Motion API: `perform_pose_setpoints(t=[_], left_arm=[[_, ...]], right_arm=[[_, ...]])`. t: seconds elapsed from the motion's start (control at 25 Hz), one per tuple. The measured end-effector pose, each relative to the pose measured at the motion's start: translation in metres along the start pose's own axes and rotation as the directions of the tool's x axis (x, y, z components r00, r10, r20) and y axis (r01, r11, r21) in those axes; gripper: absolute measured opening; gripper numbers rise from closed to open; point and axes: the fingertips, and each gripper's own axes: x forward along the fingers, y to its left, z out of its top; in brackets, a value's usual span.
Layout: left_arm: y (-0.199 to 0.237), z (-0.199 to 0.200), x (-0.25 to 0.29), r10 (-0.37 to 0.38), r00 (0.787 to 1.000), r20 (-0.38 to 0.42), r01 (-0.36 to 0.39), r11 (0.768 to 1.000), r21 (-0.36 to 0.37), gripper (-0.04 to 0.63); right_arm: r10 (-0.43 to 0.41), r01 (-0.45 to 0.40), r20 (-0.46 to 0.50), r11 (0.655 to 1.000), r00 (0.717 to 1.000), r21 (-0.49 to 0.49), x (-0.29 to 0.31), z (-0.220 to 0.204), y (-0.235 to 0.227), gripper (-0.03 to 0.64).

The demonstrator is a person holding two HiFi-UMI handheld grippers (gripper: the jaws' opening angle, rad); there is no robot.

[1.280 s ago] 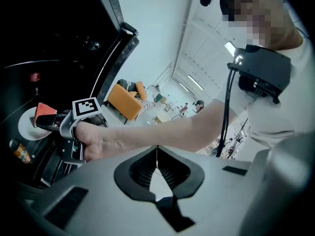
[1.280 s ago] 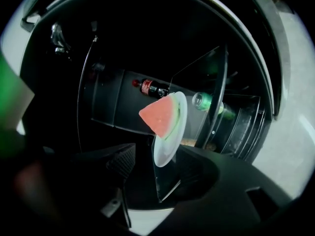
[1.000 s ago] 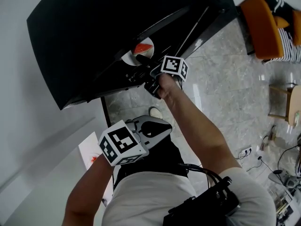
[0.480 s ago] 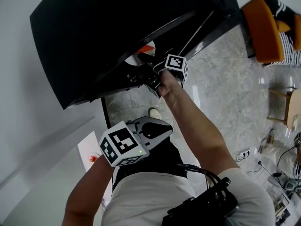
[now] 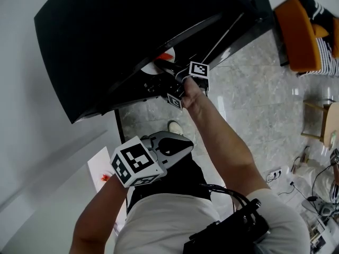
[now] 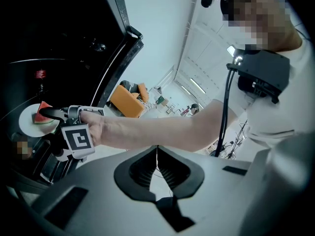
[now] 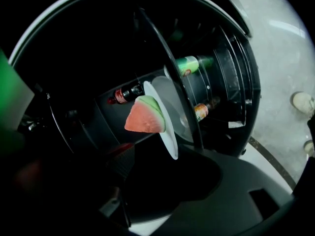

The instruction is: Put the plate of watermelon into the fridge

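Note:
A white plate (image 7: 166,124) with a wedge of watermelon (image 7: 143,116) lies on a glass shelf (image 7: 189,107) inside the black fridge (image 5: 106,41). My right gripper (image 7: 147,176) reaches into the fridge. Its jaws are opening and stand wide on either side of the plate's near rim, and the pads do not press on it. In the head view only a sliver of the plate (image 5: 158,66) and watermelon (image 5: 167,56) shows beside the right gripper (image 5: 165,70). My left gripper (image 6: 157,168) is shut and holds nothing, hanging near my waist (image 5: 183,144).
Several bottles stand on the fridge shelves, among them a green-capped one (image 7: 189,65) and a dark one with a red label (image 7: 123,93). The fridge door (image 5: 238,20) stands open to the right. An orange chair (image 5: 296,30) sits on the marble floor at the far right.
My right gripper has pushed a little deeper into the fridge with the plate, so less of the plate shows. The left gripper has not moved.

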Motion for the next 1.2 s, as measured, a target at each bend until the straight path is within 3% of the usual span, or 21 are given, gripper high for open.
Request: perform_pose_setpoints(t=[0.48,0.72,1.2], left_arm=[[0.003,-0.001,-0.001,-0.001,1.0,-0.007,0.001,1.0,-0.001,0.014],[0.003,-0.001,-0.001,-0.006,1.0,-0.009,0.006,1.0,-0.004,0.014],[0.004,0.002,0.004,-0.016,1.0,-0.002,0.016,1.0,-0.003,0.014]], right_arm=[[-0.038,0.037,-0.082,0.999,0.996,-0.016,-0.002,-0.017,-0.01,0.275],[-0.111,0.083,-0.125,0.974,0.986,-0.209,-0.001,-0.024,-0.014,0.275],[-0.077,0.044,-0.156,0.978,0.985,-0.203,-0.009,-0.032,-0.011,0.275]])
